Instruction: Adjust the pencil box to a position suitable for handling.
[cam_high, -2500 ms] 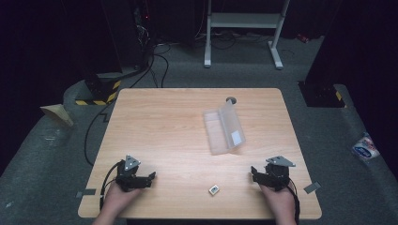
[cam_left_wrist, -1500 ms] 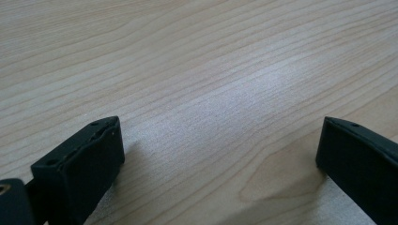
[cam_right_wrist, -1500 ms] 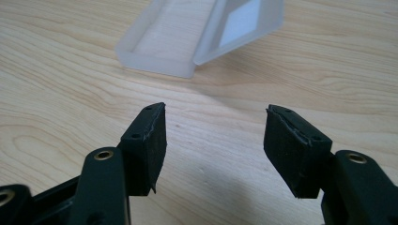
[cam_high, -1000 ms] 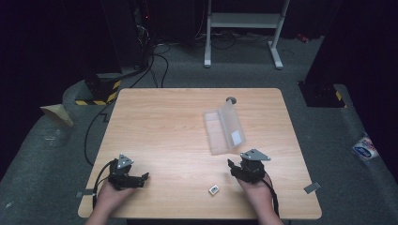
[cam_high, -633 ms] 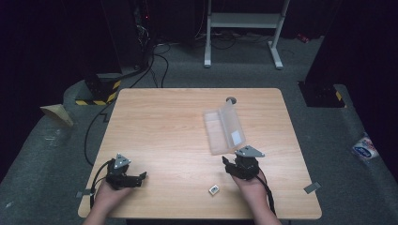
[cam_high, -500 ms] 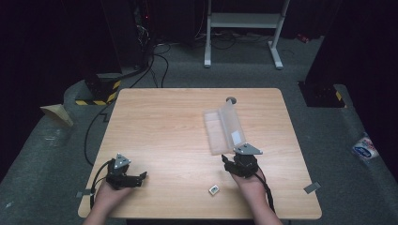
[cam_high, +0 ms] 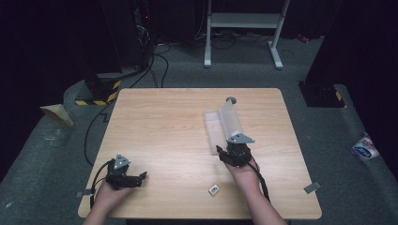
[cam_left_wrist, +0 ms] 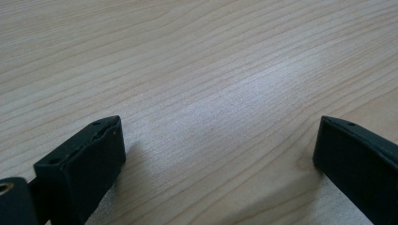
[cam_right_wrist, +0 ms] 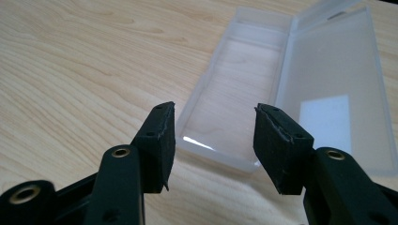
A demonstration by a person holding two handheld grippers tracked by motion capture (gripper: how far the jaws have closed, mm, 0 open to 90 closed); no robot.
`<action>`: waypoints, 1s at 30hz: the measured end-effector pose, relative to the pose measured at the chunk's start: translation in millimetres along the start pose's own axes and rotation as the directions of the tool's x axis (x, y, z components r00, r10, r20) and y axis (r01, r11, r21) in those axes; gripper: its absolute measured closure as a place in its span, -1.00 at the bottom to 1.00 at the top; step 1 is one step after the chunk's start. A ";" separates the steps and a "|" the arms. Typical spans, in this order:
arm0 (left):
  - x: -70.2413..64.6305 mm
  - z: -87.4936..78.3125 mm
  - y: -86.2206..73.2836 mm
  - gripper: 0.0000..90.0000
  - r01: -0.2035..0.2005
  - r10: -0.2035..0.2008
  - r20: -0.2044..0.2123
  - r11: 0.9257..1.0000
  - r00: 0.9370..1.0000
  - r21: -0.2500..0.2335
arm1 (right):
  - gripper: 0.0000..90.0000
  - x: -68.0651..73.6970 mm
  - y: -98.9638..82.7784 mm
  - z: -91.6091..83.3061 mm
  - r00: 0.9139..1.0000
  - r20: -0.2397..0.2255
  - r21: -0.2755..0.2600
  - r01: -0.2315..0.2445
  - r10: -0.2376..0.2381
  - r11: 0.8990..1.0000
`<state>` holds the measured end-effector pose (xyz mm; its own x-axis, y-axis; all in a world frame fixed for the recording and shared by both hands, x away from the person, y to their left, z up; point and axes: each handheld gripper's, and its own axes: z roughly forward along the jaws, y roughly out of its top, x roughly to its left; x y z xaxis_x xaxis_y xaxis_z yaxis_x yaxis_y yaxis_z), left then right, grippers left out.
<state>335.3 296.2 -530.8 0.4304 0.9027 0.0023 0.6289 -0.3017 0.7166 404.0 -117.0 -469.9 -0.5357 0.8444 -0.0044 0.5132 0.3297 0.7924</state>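
A clear plastic box (cam_high: 221,123) lies open on the wooden table (cam_high: 159,122), its lid (cam_right_wrist: 331,89) folded out beside the empty tray (cam_right_wrist: 237,89). My right gripper (cam_high: 226,151) hovers at the box's near end. Its jaws (cam_right_wrist: 213,126) have just been closing and stand half open, with the tray's near edge just ahead of the tips and nothing pressed between the pads. My left gripper (cam_high: 140,178) rests on the table at the front left, jaws (cam_left_wrist: 216,136) wide open over bare wood. A small white block (cam_high: 213,189) lies near the front edge.
A round cable hole (cam_high: 231,100) sits at the table's far edge behind the box. On the floor are cables (cam_high: 155,56), a white stand (cam_high: 241,28) at the back and a packet (cam_high: 366,149) at the right.
My right gripper has moved from the front right corner up and left to the box's near end, and its jaws have narrowed. The left hand shifted slightly left early on, then stayed.
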 end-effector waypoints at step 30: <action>-0.5 0.2 0.3 -0.92 -0.003 0.003 0.003 1.000 1.000 -0.003 | 0.58 21.9 18.0 52.1 0.999 -0.014 0.074 0.032 -0.031 0.997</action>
<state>335.4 295.6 -530.7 0.4338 0.9010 0.0025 0.6258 -0.3032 0.7186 436.4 -70.6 -487.5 -0.5607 0.8278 -0.0208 0.5437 0.3870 0.7447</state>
